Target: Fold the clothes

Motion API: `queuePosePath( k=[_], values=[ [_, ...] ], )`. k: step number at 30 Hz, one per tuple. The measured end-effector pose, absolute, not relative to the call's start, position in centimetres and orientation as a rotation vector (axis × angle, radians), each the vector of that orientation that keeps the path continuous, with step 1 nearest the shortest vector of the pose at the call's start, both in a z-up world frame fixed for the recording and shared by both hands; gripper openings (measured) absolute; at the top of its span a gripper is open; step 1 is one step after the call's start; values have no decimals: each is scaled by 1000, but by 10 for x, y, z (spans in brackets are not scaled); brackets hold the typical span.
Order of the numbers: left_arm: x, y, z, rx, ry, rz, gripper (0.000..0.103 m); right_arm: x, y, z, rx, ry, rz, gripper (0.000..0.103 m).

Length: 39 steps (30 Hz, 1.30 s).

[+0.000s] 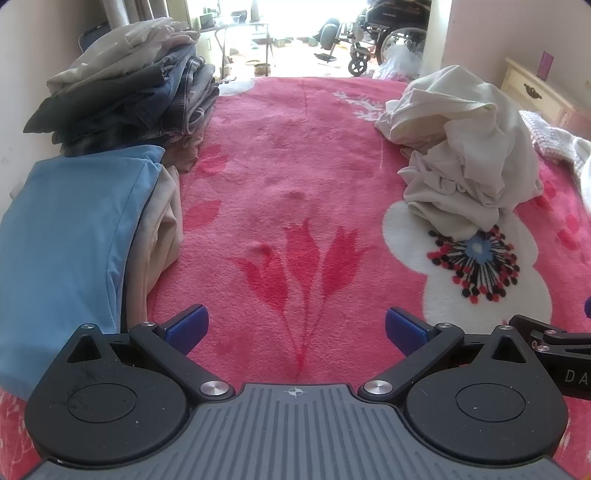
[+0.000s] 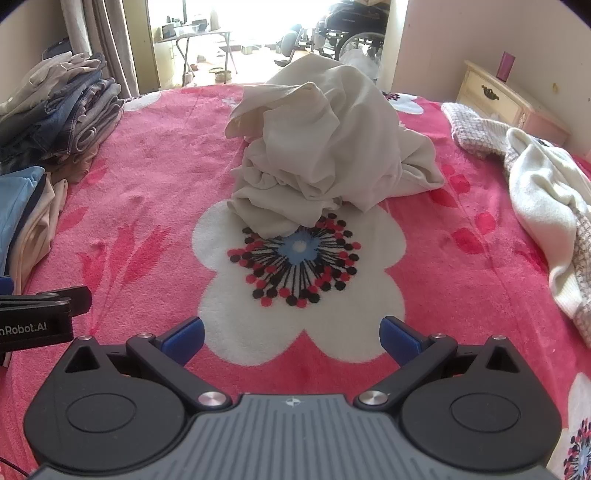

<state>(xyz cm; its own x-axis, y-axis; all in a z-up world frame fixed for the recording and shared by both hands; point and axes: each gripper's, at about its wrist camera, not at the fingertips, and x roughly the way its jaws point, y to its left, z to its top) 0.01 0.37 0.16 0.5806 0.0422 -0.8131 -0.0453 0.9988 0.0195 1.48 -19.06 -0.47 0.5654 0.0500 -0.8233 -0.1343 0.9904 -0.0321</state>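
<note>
Reading "nRobot.AI" in white on the black body of the left gripper (image 2: 44,314) at the left edge of the right wrist view; letters "DA" show on the right gripper (image 1: 561,354) at the right edge of the left wrist view.

Grippers: two, both released, blue pads spread wide, nothing between them, above a pink blanket (image 1: 295,177).

Clothes, unfolded: one cream heap (image 2: 325,155) at centre of the right wrist view, its lower edge lying over the blanket's white flower (image 2: 299,280). One white garment (image 2: 546,206) and one checked knit (image 2: 476,129) at the right edge.

Clothes, folded: one tall stack (image 1: 125,88) at upper left; one low stack topped by a blue piece (image 1: 66,236) below it.

Surroundings: one cream nightstand (image 2: 495,96) upper right; one wheelchair (image 1: 391,33) and one folding table (image 2: 199,40) in the bright doorway behind.
</note>
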Motion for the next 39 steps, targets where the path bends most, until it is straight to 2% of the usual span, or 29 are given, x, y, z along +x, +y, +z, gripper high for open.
queuePosePath(
  k=[39],
  values=[
    [-1,6,-3,-8,947,61,103,15,-192,-7,-81,974,98,103]
  ],
)
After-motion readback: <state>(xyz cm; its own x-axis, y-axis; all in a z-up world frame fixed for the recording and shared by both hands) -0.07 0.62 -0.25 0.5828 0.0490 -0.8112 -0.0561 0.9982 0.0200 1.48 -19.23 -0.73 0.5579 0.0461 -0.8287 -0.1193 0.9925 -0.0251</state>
